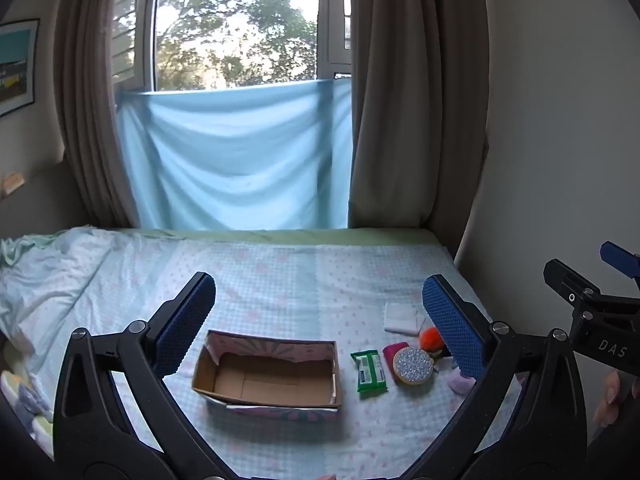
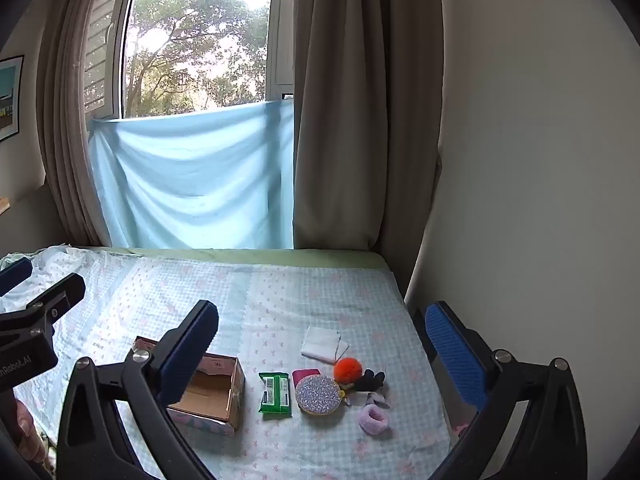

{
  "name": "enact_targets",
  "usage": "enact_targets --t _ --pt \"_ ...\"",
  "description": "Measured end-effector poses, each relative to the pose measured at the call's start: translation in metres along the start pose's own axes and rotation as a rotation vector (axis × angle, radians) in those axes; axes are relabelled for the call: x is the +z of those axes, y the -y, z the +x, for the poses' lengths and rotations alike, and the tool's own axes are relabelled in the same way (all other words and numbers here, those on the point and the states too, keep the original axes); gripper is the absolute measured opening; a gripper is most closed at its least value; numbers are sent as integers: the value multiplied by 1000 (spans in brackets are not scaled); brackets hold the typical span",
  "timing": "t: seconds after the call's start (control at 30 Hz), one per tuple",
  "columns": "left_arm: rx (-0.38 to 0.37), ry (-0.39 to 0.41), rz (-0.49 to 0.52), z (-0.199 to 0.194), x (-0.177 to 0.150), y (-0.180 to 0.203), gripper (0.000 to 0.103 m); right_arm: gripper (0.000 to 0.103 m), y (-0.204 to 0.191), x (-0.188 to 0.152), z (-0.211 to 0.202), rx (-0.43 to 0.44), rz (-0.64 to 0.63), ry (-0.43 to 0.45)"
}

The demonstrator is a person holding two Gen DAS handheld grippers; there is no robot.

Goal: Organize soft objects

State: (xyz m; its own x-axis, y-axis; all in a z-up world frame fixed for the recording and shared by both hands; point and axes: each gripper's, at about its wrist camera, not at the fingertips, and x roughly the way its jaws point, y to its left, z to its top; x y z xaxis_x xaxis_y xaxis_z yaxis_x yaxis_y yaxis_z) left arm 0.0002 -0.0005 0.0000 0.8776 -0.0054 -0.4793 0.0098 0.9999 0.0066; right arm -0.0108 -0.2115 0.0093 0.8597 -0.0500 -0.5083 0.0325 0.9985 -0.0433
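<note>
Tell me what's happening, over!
Left gripper and right gripper open, empty, above the bed. Box empty; pompom, scrunchie, tissues beside it. Nothing in the way.

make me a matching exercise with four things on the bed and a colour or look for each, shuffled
Things:
1. box
2. wipes pack
3. pompom
4. scrunchie

Looks:
A. pale pink and fluffy
B. open and empty, brown cardboard inside
C. green wrapper
D. bright orange

Pairs: 1-B, 2-C, 3-D, 4-A
</note>
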Motion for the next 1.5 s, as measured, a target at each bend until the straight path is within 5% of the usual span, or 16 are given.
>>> enact_targets --t 0.2,1.5 --pt "-13 42 11 -9 -5 9 103 103 -1 0 -2 -8 -4 17" --pt "4 3 -32 -9 0 -7 103 103 6 -6 5 16 -15 42"
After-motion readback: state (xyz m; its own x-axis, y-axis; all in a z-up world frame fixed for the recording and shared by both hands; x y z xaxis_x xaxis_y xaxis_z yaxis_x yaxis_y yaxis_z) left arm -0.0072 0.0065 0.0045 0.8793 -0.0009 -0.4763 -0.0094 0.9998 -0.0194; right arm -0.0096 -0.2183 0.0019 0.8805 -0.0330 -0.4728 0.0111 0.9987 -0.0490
